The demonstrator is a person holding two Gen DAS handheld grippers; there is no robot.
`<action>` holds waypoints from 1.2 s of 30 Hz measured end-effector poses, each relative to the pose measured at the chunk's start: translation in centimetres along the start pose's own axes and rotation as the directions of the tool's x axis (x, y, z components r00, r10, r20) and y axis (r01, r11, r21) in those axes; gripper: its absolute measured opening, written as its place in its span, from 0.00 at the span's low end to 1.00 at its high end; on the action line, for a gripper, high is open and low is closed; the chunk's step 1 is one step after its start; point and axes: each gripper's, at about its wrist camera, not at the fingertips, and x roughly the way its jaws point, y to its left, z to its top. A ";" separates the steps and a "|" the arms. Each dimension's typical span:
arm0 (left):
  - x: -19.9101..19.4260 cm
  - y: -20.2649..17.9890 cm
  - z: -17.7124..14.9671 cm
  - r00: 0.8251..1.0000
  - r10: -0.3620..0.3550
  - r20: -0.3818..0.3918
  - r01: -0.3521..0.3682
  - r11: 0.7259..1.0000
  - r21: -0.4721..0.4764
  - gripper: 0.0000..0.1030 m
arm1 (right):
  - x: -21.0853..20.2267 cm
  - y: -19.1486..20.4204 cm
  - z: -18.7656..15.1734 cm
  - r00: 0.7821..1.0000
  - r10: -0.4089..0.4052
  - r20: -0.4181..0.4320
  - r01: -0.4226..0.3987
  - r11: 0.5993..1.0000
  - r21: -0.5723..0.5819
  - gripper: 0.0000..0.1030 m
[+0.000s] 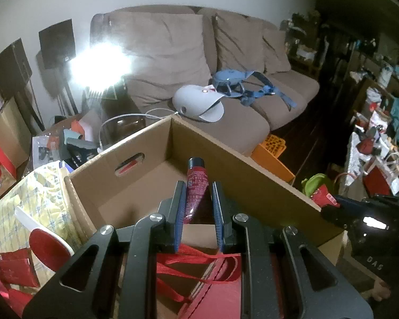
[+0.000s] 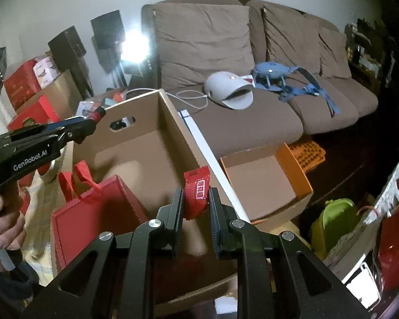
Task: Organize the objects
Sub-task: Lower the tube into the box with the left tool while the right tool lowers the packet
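Holding a dark red tube [image 1: 195, 186] in our left gripper [image 1: 198, 202] and a red packet [image 2: 196, 194] in our right gripper [image 2: 195, 207], both above the cardboard box [image 1: 234, 164], we risk dropping the packet outside: it seems to sit over the box's rim.

A dark red tube [image 1: 195, 186] and a red packet [image 2: 196, 194] hang above the open cardboard box [image 1: 146, 143].
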 end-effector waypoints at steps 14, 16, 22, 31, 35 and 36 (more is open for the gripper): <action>1.2 0.2 -0.5 0.999 -0.006 -0.036 0.006 1.000 -0.002 0.17 | 0.7 -0.2 -0.1 0.999 -0.027 -0.031 0.028 1.000 0.011 0.16; 1.4 0.2 -0.4 0.999 -0.008 -0.043 0.008 1.000 0.001 0.17 | 0.8 -0.3 -0.1 0.999 -0.031 -0.037 0.031 0.999 0.010 0.16; 2.0 0.0 -0.6 0.997 -0.003 -0.075 0.003 1.000 0.009 0.17 | 1.3 -0.3 -0.5 0.997 -0.026 -0.069 0.027 1.000 0.010 0.16; 2.9 0.1 -1.0 0.992 0.005 -0.127 -0.006 1.000 -0.006 0.17 | 2.1 -0.2 -0.8 0.993 -0.025 -0.114 0.025 1.000 -0.002 0.16; 3.3 -0.1 -1.1 0.989 0.007 -0.146 -0.007 1.000 -0.001 0.17 | 2.3 -0.1 -1.0 0.991 -0.025 -0.129 0.024 1.000 -0.007 0.17; 3.4 -0.2 -1.2 0.988 0.009 -0.152 -0.009 1.000 0.003 0.17 | 2.3 -0.1 -1.0 0.991 -0.023 -0.129 0.023 1.000 -0.007 0.17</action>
